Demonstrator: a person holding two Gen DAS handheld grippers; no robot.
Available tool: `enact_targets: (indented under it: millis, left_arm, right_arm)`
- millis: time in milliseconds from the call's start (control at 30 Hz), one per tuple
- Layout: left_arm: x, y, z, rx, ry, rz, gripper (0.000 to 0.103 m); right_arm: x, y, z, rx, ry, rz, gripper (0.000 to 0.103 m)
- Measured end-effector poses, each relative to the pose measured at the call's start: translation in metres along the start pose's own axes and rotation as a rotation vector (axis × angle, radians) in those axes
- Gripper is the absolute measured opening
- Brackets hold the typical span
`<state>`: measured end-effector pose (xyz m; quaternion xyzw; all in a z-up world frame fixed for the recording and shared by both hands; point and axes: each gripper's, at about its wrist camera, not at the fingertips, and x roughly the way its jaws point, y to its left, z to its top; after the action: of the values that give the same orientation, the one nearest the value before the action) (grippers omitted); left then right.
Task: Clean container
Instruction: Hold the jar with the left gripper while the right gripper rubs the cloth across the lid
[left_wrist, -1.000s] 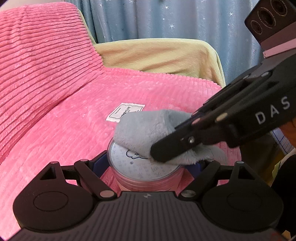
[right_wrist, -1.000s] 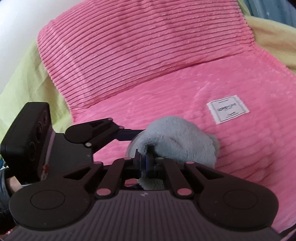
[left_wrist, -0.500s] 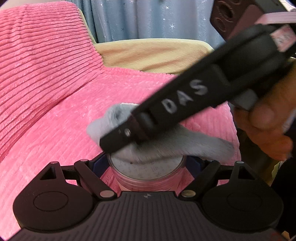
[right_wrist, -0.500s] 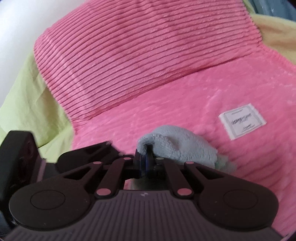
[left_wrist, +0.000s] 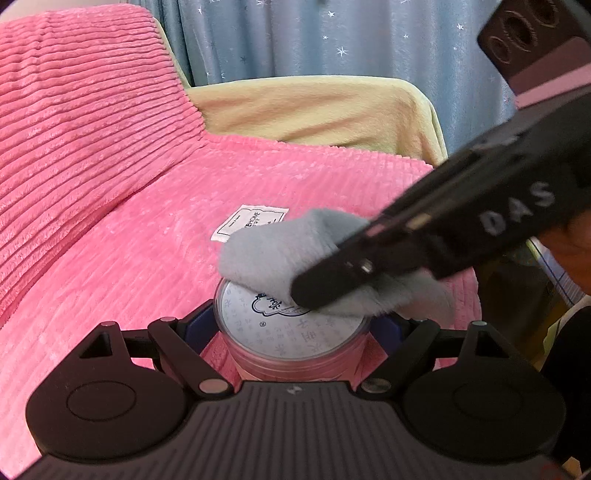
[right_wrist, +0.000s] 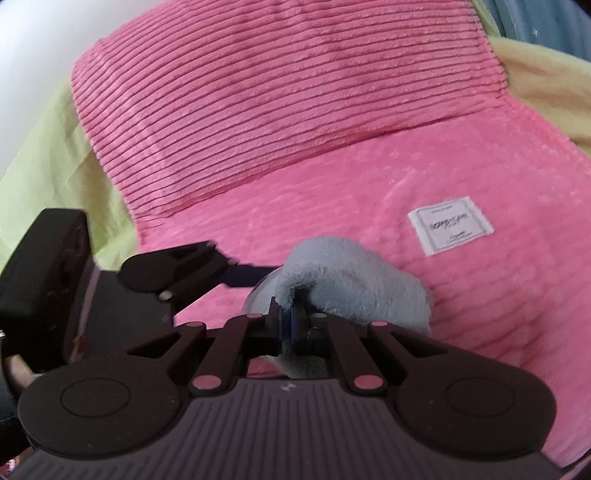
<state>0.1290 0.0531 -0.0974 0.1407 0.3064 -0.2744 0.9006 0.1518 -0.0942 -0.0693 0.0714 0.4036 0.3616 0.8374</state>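
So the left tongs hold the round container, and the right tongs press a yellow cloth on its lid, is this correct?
Not quite: the cloth is grey, not yellow, as the left wrist view shows. The rest holds: the left tongs hold the round container, and the right tongs press the cloth on its lid.

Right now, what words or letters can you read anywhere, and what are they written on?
"DAS": white letters on the side of the right gripper.
White label sewn on the pink blanket: has print, too small and blurred to read.
Container lid: a dark blue emblem and scattered characters, partly under the grey cloth, not legible.
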Motion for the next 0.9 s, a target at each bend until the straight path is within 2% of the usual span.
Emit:
enact_targets:
  millis: [233, 433, 633, 900]
  left_arm:
    - [0.000, 0.001, 0.002, -0.005, 0.004, 0.000, 0.086]
    - [0.001, 0.006, 0.004, -0.032, 0.006, -0.004, 0.086]
    - [0.001, 0.004, 0.005, -0.022, 0.004, -0.001, 0.086]
    - [0.002, 0.002, 0.004, -0.003, 0.004, 0.004, 0.086]
  right_arm:
    - [0.022, 0.012, 0.011, 0.001, 0.008, 0.059, 0.002]
    - [0.040, 0.013, 0.028, -0.042, -0.020, 0.033, 0.001]
    - [0.023, -0.001, 0.029, -0.042, -0.058, -0.069, 0.001]
    - [-0.008, 0.001, 0.007, -0.082, -0.012, -0.091, 0.001]
